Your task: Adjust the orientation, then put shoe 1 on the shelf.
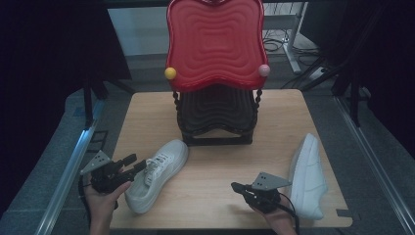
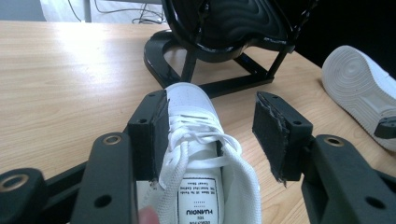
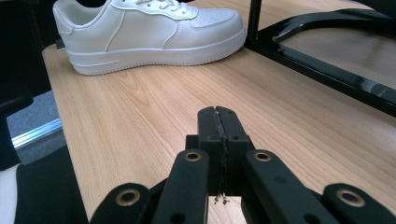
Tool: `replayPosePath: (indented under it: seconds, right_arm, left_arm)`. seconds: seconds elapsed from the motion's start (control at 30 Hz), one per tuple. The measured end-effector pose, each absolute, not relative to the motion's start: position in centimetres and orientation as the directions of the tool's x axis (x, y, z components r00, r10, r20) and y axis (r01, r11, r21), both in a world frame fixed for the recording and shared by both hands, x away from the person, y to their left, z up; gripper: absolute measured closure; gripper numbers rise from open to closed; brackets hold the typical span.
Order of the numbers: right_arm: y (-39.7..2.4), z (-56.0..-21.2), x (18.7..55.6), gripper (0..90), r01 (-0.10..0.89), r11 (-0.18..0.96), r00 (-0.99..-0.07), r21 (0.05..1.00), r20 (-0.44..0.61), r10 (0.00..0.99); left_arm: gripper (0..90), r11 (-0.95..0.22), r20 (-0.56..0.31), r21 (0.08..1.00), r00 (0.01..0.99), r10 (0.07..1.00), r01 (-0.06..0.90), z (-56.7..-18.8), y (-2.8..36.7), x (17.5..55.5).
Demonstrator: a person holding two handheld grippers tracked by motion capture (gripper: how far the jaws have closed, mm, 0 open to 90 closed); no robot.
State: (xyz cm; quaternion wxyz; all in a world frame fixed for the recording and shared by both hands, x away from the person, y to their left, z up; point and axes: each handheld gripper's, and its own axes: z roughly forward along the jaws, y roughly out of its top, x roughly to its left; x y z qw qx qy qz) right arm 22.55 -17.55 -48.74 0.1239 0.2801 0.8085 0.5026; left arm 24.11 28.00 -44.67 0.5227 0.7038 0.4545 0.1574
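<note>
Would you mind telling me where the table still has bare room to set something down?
The widest bare patch is the wood between the upright shoe and the shoe lying on its side, in front of the black stand, though the right gripper hovers there. Strips left and right of the stand are free too. The table's near left corner is crowded by the left gripper.

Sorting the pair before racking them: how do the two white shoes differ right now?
The left shoe stands upright on its sole; the right shoe lies on its side, sole showing. The left shoe sits between the open left gripper; the right shoe lies untouched beside the shut right gripper. Both are white.
</note>
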Motion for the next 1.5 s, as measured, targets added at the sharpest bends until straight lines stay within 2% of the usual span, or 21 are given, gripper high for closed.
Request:
replayPosePath:
  seconds: [0.17, 0.23, 0.27, 0.3, 0.33, 0.5, 0.77, 0.87, 1.07, 1.17, 1.3, 1.5]
  right_arm:
    - [-17.7, -49.0, 22.5, 85.5, 0.333, 0.337, -0.812, 0.881, 0.086, 0.578]
    - [-17.8, -49.1, 22.6, 79.8, 0.336, 0.334, -0.816, 0.88, 0.095, 0.571]
    - [-17.8, -49.2, 22.6, 70.6, 0.339, 0.331, -0.81, 0.88, 0.094, 0.579]
    - [-17.8, -49.2, 22.6, 70.6, 0.339, 0.331, -0.81, 0.88, 0.094, 0.579]
    - [-17.9, -49.2, 22.6, 64.7, 0.342, 0.329, -0.8, 0.88, 0.089, 0.593]
    - [-18.5, -49.5, 22.5, 58.6, 0.359, 0.317, -0.777, 0.878, 0.092, 0.623]
    - [-19.0, -49.7, 22.3, 56.9, 0.374, 0.305, -0.763, 0.876, 0.104, 0.637]
    - [-18.9, -49.8, 22.3, 56.7, 0.376, 0.3, -0.755, 0.877, 0.102, 0.647]
    - [-19.0, -49.9, 22.3, 56.7, 0.375, 0.287, -0.744, 0.881, 0.101, 0.661]
    - [-19.1, -49.9, 22.2, 56.7, 0.377, 0.282, -0.74, 0.882, 0.104, 0.665]
    - [-19.3, -49.8, 22.2, 56.7, 0.376, 0.275, -0.735, 0.885, 0.104, 0.67]
    - [-19.4, -49.8, 22.1, 56.7, 0.374, 0.271, -0.732, 0.887, 0.103, 0.673]
  left_arm:
    - [45.8, -0.074, -0.216, 0.883, 0.54, 0.813, 0.464, -44.9, 28.0, 24.2]
    - [45.5, -0.079, -0.218, 0.882, 0.55, 0.806, 0.465, -45.4, 28.1, 24.5]
    - [45.4, -0.086, -0.22, 0.874, 0.549, 0.806, 0.478, -45.8, 28.3, 24.7]
    - [45.4, -0.093, -0.219, 0.87, 0.548, 0.807, 0.484, -46.1, 28.4, 24.9]
    - [45.5, -0.115, -0.21, 0.862, 0.553, 0.806, 0.494, -46.7, 28.4, 25.3]
    - [45.5, -0.143, -0.205, 0.853, 0.574, 0.793, 0.502, -47.4, 28.4, 25.9]
    - [47.1, -0.213, -0.179, 0.832, 0.611, 0.771, 0.512, -49.2, 28.0, 27.4]
    - [51.5, -0.225, -0.175, 0.819, 0.603, 0.778, 0.528, -49.8, 28.2, 27.8]
    - [54.1, -0.243, -0.162, 0.823, 0.622, 0.766, 0.513, -50.1, 28.1, 28.3]
    - [58.7, -0.257, -0.151, 0.824, 0.633, 0.76, 0.505, -50.2, 28.1, 28.3]
    - [72.9, -0.269, -0.13, 0.833, 0.644, 0.754, 0.483, -50.1, 28.0, 28.1]
    - [80.6, -0.269, -0.111, 0.838, 0.632, 0.767, 0.474, -50.1, 28.0, 28.0]
